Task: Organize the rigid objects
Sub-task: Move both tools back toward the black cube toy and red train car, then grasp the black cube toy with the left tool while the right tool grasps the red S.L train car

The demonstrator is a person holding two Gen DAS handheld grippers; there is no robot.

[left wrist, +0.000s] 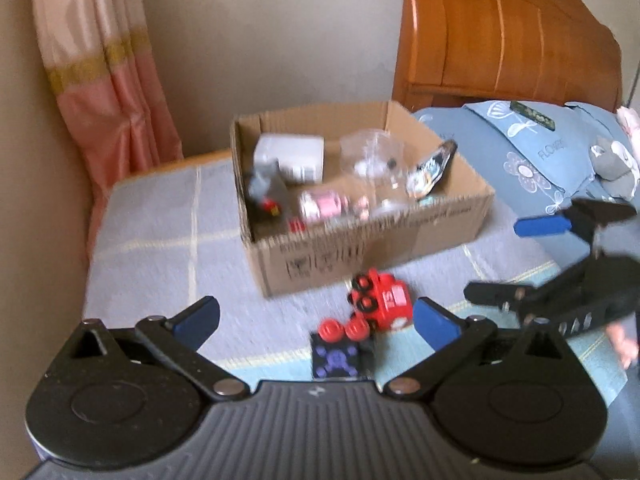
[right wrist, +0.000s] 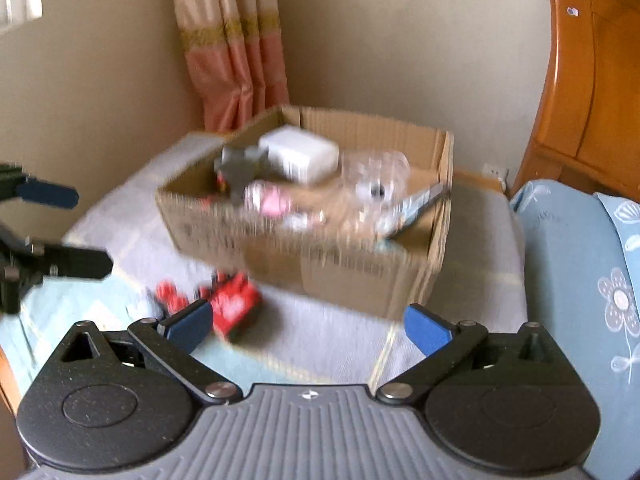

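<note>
An open cardboard box (left wrist: 376,252) (right wrist: 320,264) stands on the bed and holds a white box (left wrist: 290,154) (right wrist: 300,154), a clear plastic piece (left wrist: 372,156), a pink item (left wrist: 324,204) and several other things. A red toy car (left wrist: 382,298) (right wrist: 234,306) lies on its side in front of the box. Beside it is a dark square toy with red knobs (left wrist: 340,348). My left gripper (left wrist: 316,320) is open above these toys, nothing between its fingers. My right gripper (right wrist: 308,326) is open too, over the bedcover right of the car, and shows at the right of the left wrist view (left wrist: 516,260).
A grey checked bedcover (left wrist: 160,232) lies under everything. A wooden headboard (left wrist: 500,40), blue flowered pillows (left wrist: 552,148) and a grey plush toy (left wrist: 612,160) are to the right. A pink curtain (left wrist: 108,80) hangs by the beige wall behind.
</note>
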